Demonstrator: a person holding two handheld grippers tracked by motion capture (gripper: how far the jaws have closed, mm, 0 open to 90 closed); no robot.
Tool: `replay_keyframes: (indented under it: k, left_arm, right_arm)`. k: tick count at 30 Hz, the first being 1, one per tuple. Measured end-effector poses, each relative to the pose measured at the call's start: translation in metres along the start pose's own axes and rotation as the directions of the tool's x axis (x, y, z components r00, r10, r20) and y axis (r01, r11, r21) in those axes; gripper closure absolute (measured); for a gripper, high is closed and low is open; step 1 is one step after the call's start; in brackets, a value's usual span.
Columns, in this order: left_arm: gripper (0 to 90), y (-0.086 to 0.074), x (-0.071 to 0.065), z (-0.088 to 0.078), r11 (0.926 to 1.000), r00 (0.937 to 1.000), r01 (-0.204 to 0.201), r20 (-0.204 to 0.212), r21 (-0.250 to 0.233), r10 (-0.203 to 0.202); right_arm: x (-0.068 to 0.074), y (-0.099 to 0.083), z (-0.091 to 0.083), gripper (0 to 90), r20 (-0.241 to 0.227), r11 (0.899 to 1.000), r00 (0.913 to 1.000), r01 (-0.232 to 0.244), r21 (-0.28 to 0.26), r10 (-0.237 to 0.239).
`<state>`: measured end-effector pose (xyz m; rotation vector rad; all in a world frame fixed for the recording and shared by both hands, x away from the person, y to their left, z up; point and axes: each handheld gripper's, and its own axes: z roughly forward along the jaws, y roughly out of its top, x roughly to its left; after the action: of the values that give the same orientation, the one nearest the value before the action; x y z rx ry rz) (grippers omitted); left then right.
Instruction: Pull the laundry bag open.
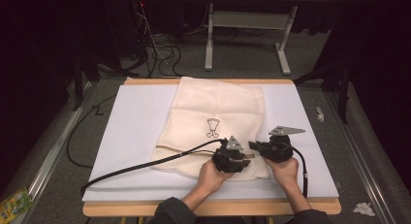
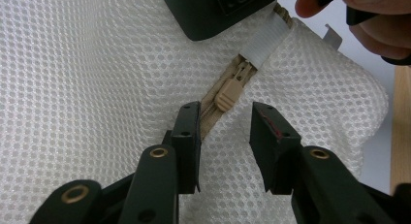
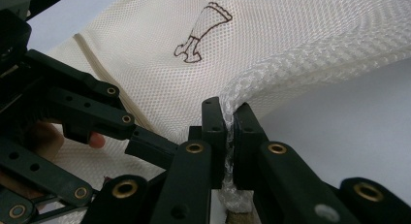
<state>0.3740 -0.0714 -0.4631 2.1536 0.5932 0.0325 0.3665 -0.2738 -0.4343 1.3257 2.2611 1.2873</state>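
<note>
A cream mesh laundry bag (image 1: 218, 122) lies flat across the white sheet on the worktop (image 1: 135, 117), its small printed emblem (image 1: 213, 127) facing up and its zipped edge along the near side, close to the person. Both hands work at that near edge, right of the middle.

The right gripper (image 3: 229, 118) is clamped tight on a bunched fold of the mesh at the bag's near right corner, just by the end of the zipper. That looks like an anchor: with the cloth pinned there, the floppy bag should stay taut and not drag along when the zipper is worked.

The left gripper (image 2: 224, 124) sits just left of it, jaws partly apart and holding nothing. The tan zipper pull (image 2: 228, 94) lies just beyond the gap between its pads (image 2: 190, 132), which stand either side of the zipper track (image 2: 213, 120) without pressing on anything. My guess is that it is lined up to pinch the pull, so the zipper can be drawn leftward away from the pinned corner.
</note>
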Motion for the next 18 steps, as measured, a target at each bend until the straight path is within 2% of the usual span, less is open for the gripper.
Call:
replay_keyframes:
  k: [11, 18]
  left_arm:
    - [65.7, 0.0005, 0.001, 0.0025, 0.9998, 0.9998, 0.017, 0.005, -0.009, -0.017]
    - [66.6, 0.004, -0.0036, 0.0038, 0.9998, 0.9999, 0.001, 0.015, -0.018, -0.001]
  right_arm:
    - [0.0008, -0.0006, 0.0014, 87.7, -0.012, 1.0, 0.9999, -0.008, -0.008, 0.008]
    - [0.0005, -0.0008, 0.0016, 87.8, -0.013, 1.0, 0.9999, -0.007, -0.01, 0.007]
